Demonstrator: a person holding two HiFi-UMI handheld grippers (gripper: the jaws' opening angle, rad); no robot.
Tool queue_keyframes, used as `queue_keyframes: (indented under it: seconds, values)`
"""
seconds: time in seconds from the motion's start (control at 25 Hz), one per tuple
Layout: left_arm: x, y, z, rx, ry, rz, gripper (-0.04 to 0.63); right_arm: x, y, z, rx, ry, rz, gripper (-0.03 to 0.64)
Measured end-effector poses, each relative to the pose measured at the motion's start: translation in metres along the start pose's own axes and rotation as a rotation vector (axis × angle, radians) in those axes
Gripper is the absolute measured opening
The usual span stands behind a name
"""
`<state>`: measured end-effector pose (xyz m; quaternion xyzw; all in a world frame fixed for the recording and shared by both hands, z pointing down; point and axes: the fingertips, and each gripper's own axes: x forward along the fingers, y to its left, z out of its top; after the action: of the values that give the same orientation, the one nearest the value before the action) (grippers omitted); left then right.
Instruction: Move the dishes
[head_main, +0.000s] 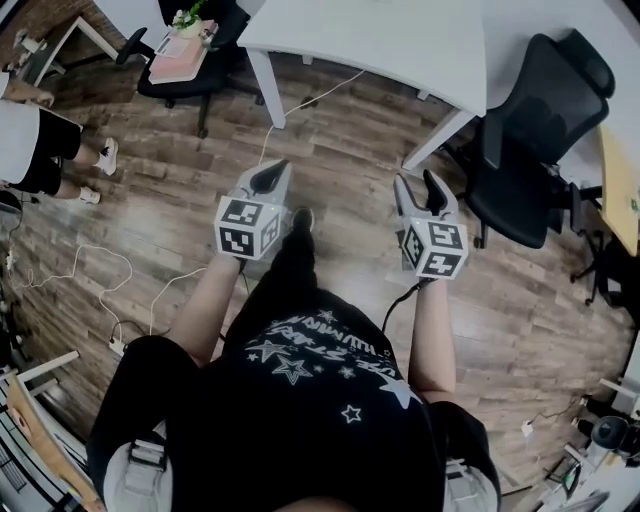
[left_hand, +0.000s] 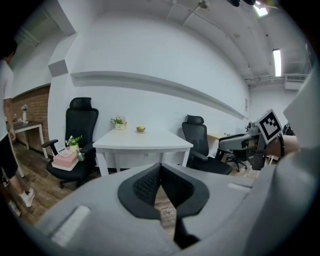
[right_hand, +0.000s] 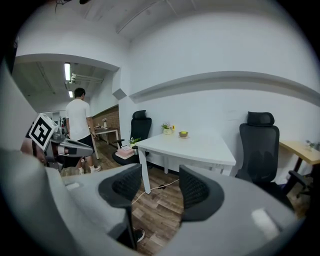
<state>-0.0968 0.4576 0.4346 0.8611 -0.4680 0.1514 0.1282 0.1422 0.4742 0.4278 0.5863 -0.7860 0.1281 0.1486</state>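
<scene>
Wood floor is seen beneath both grippers, short of the white table (right_hand: 200, 147); the dish (right_hand: 183, 134) is seen at its far edge, unreached, so the left gripper (head_main: 271, 176) is held pressed together, the right gripper (head_main: 416, 183) spread, both empty

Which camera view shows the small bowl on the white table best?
The right gripper view: there the small bowl stands on the white table a little larger, with something yellow-green in it. The left gripper view shows the same bowl, slightly smaller. The head view shows only part of that table and no bowl.

open floor (head_main: 350, 170), white table (head_main: 400, 40) ahead
</scene>
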Motion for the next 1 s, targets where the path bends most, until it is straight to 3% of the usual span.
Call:
queue_keyframes:
  seconds: [0.44,0.76,1.0]
  values:
    - [0.138,0.098,0.086,0.025,-0.022,-0.080,0.011,0.151,-0.049,0.083,0.023,-0.008,-0.065,0.238]
    - [0.197,0.171,0.115,0.006,-0.031,-0.095,0.011,0.230,-0.063,0.118,0.018,0.007,-0.110,0.238]
    - [0.225,0.197,0.125,-0.003,-0.021,-0.097,0.011,0.268,-0.071,0.136,0.017,0.013,-0.118,0.238]
